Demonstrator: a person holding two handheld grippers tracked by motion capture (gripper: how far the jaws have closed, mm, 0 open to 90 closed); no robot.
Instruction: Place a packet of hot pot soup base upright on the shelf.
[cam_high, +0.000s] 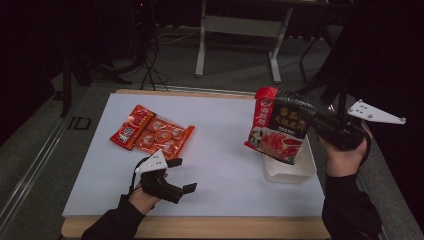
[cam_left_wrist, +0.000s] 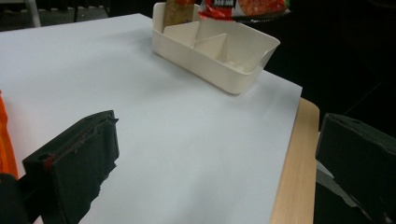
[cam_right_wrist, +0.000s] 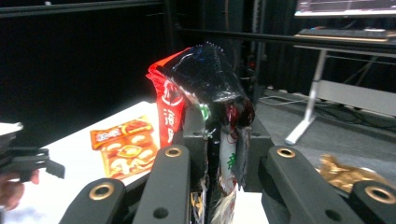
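Pouch (cam_high: 279, 131) hangs above the tray (cam_high: 295, 172), pinched in the right gripper (cam_high: 320, 125); left gripper (cam_high: 181, 175) gapes empty over the desk (cam_high: 225, 150).

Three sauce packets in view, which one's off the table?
The big red-and-black packet, clamped in the right gripper above the white divided tray. The small red packet and the orange packet lie flat on the white sheet.
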